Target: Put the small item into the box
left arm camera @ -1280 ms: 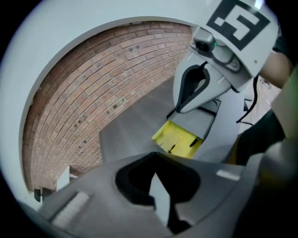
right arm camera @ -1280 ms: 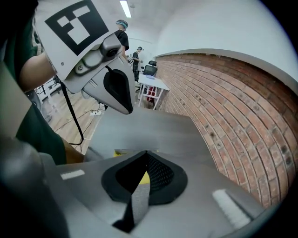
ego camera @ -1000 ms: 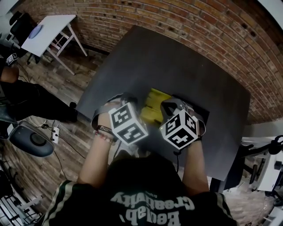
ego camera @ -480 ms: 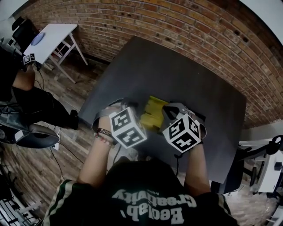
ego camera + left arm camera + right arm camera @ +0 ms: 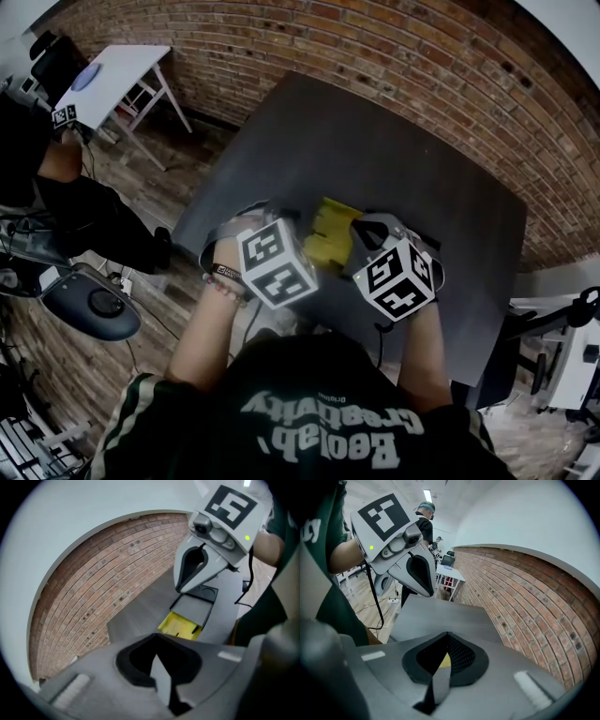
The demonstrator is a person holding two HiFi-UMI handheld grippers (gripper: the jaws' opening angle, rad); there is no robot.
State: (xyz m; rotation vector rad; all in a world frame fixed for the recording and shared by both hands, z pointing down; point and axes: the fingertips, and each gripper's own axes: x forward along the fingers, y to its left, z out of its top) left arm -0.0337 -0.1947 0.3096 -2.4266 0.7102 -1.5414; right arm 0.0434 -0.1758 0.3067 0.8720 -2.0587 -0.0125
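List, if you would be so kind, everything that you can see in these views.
brick wall: one, red-brown, behind the table
table: one, dark grey, centre
box: one, yellow, on the table's near half
side table: one, white, upper left
wooden floor: one, brown, left
bystander: one, dark clothes, far left
chair: one, dark, lower left
left claw: one, grey, shut, over the table
right claw: one, grey, shut, over the table

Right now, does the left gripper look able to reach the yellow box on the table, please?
Probably yes. The yellow box lies on the table just ahead of the left gripper, and nothing visible stands between them.
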